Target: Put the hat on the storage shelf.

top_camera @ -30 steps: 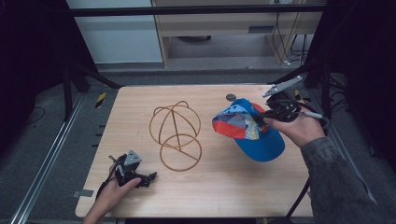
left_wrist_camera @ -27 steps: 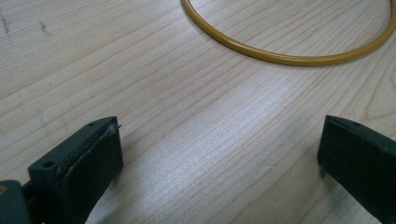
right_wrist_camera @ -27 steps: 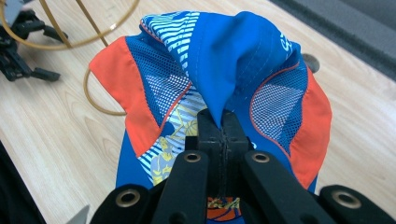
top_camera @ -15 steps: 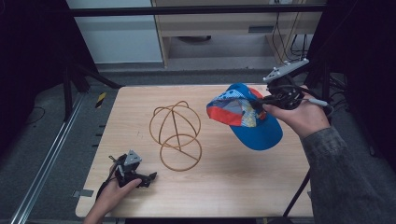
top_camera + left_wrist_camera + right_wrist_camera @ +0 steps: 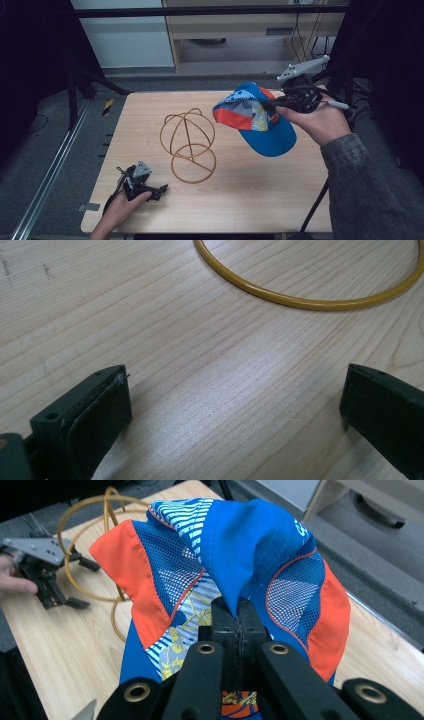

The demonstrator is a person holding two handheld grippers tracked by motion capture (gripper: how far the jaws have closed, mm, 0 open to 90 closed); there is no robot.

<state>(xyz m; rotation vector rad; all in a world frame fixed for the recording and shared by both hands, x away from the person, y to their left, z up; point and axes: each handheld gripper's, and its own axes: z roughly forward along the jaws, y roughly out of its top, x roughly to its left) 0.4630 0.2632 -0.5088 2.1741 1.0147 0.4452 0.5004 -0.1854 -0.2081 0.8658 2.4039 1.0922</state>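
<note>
The right claw has its jaws pressed together on a fold of the blue and orange cap, holding it in the air above the right half of the table. The left claw rests at the near left corner, jaws wide apart with nothing between them, just beside the wire hat stand.

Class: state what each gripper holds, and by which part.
Right gripper pinches the cap by a fold of its crown fabric; left gripper holds nothing.
</note>
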